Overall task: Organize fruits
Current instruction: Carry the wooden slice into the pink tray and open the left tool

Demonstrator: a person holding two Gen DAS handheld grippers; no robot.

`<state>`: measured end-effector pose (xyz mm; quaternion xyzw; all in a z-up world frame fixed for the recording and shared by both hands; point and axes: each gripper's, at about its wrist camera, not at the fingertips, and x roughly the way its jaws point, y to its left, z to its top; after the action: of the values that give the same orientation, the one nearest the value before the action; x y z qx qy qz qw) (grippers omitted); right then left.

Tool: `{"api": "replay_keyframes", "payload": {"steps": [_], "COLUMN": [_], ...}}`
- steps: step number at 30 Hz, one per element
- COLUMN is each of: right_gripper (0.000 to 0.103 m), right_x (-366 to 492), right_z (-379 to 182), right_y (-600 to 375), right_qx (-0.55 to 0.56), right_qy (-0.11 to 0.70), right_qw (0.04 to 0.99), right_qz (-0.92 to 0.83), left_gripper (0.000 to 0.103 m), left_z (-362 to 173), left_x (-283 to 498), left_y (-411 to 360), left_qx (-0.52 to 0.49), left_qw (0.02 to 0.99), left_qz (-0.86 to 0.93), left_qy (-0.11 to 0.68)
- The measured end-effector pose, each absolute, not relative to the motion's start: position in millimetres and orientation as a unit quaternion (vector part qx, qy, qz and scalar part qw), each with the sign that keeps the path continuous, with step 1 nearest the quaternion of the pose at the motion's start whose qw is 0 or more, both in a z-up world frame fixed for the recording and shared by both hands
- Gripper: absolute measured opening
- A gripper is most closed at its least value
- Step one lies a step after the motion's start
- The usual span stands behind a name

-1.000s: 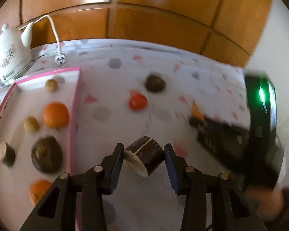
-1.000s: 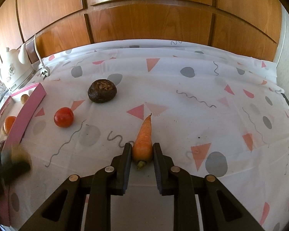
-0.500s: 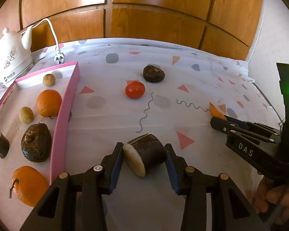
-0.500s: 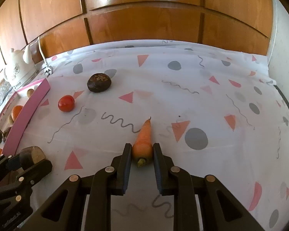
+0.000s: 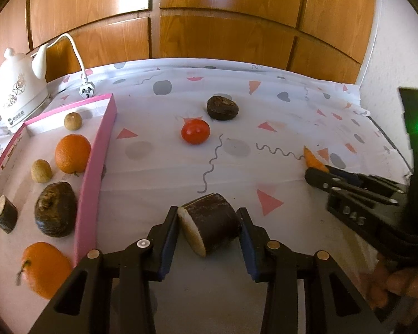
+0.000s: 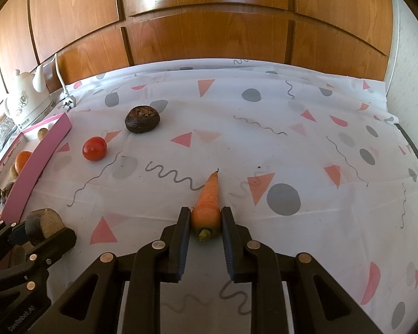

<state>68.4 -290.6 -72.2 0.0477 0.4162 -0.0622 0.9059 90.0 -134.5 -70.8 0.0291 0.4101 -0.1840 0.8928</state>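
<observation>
My left gripper [image 5: 209, 224] is shut on a dark cut stalk piece [image 5: 209, 226] with a pale cut face, held above the cloth right of the pink tray [image 5: 93, 183]. The tray holds two oranges [image 5: 72, 153], a dark round fruit [image 5: 55, 212], small tan fruits and another stalk piece [image 5: 3, 213]. My right gripper [image 6: 205, 218] is shut on a carrot [image 6: 208, 204], tip pointing away. A red tomato [image 6: 94, 148] and a dark brown fruit [image 6: 142, 123] lie on the cloth farther back. The right gripper also shows in the left wrist view [image 5: 317, 174], the left gripper in the right wrist view [image 6: 39, 232].
A white kettle [image 5: 18, 97] with cord and plug [image 5: 85, 90] stands at the back left. Wooden panelling [image 6: 209, 25] runs behind the table. The patterned cloth [image 6: 292, 144] covers the table to the right edge.
Both grippers have pulled back toward the near side with their loads. The tray and the loose fruits have not moved.
</observation>
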Motion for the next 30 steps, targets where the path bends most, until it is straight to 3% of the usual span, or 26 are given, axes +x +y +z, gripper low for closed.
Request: {"api": "replay_keyframes", "payload": {"steps": [13,22,30], "right_gripper": [0.022,0.022,0.022], "right_x": [70,71,70], "right_z": [-72,-72,-72], "right_y": [-281,-279,-277], "right_qx": [0.014,-0.002,-0.008], "right_qy": [0.420,0.423,0.422], "right_qw": [0.904,0.902,0.902], "right_qz": [-0.079,-0.086,-0.089], "left_gripper": [0.041,0.041,0.041], "left_z": [-8,-22,-43], "left_x": [67,64,69], "left_y": [-20,75,96], "left_qx": [-0.031,-0.083,-0.130], "left_qw": [0.927,0.921,0.900], "left_qz": [-0.107,-0.018,-0.032], "left_qy": [0.359,0.381,0.414]}}
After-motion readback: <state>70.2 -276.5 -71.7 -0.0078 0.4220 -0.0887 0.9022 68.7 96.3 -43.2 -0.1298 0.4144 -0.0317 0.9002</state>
